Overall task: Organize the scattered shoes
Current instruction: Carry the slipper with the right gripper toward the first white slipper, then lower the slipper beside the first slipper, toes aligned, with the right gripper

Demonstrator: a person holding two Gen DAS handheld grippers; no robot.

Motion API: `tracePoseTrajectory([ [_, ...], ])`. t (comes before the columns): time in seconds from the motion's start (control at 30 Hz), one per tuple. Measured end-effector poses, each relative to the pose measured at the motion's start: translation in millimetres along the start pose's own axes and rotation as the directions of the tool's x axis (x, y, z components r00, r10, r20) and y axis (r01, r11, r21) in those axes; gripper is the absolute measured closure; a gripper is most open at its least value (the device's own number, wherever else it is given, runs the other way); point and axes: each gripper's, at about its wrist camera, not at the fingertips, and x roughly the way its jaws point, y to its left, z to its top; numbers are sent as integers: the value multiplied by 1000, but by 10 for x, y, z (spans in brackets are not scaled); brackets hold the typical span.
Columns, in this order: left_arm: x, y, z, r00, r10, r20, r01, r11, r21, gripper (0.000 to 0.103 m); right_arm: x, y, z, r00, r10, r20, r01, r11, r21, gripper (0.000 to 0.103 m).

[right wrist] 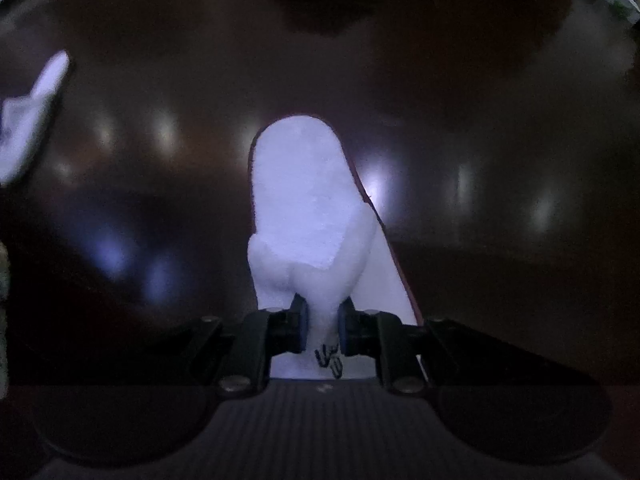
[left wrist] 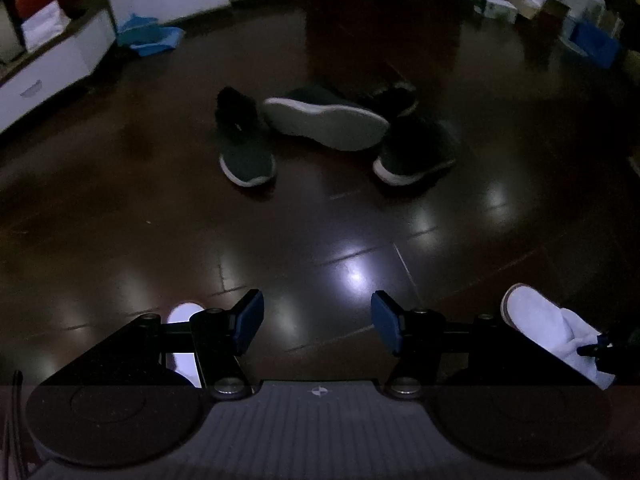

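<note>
Right wrist view: right gripper (right wrist: 322, 330) jaws pinch only the white slipper's (right wrist: 304, 200) soft upper above the floor (right wrist: 500, 120), so it may slip; left gripper (left wrist: 317, 322) gapes empty.

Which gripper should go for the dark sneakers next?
Left. The left gripper is open and empty, facing the pile of dark sneakers ahead on the floor. The right gripper is shut on a white slipper, so it must place that first.
</note>
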Motion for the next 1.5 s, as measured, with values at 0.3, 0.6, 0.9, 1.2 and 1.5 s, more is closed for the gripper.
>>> tracePoseTrajectory([
  [0.3, -189, 347, 85, 1000, 1, 19, 0, 996, -90, 37, -236, 772, 875, 993, 99, 63, -94, 993, -67, 87],
  [0.6, -507, 974, 187, 997, 34, 65, -20, 979, -204, 36, -89, 1397, 1426, 977, 196, 90, -198, 980, 14, 87],
  [0.9, -569, 1388, 193, 996, 63, 56, -47, 967, -250, 36, 297, 1934, 1609, 965, 238, 113, -258, 941, 218, 87],
  [1.2, -529, 1545, 180, 997, 65, 45, -51, 962, -269, 36, 781, 2390, 1549, 970, 225, 94, -244, 907, 343, 87],
  [1.5, -518, 1561, 155, 997, 61, 51, -45, 963, -266, 36, 999, 2600, 1604, 979, 187, 83, -204, 921, 331, 87],
])
